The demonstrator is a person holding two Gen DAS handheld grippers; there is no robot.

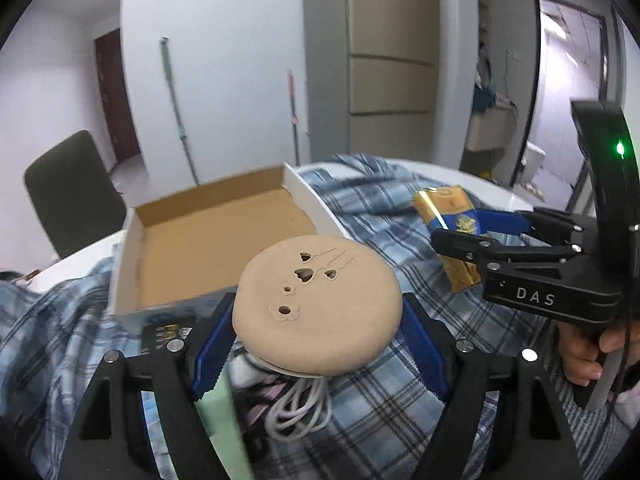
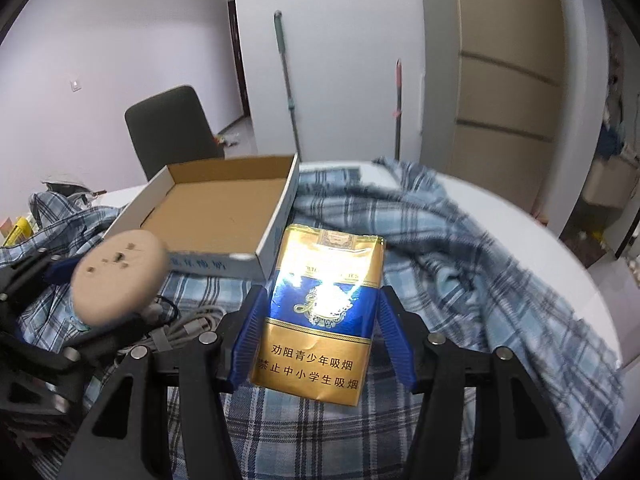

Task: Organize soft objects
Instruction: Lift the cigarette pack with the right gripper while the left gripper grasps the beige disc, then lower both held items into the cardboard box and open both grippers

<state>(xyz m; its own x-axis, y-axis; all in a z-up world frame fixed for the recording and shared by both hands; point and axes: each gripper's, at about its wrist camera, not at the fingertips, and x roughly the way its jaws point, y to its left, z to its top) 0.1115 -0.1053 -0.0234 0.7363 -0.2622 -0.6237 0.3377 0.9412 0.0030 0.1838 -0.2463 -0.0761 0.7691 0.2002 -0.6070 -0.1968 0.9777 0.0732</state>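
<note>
White-walled room w/ a dark chair (image 2: 172,128) and mop handles behind; round white table (image 2: 520,216) up front, mostly under a rumpled blue plaid cloth (image 2: 460,248). On the cloth sits an open cardboard box (image 2: 216,216), brown inside, nothing in it yet. Near it, a tangle of white cables (image 1: 300,412) lies on the cloth.

Left gripper (image 1: 316,332) is clamped on a tan round pad (image 1: 316,304) w/ heart cutouts, held off the cloth just short of the box's near wall. Right gripper (image 2: 316,328) is clenched on a gold-and-blue soft pack (image 2: 324,312), beside the box's right wall.

Step, prob.: both items carried toward the box. Next move needs each lifted over the wall, lowered inside, then let go, one at a time so the grippers don't collide.
</note>
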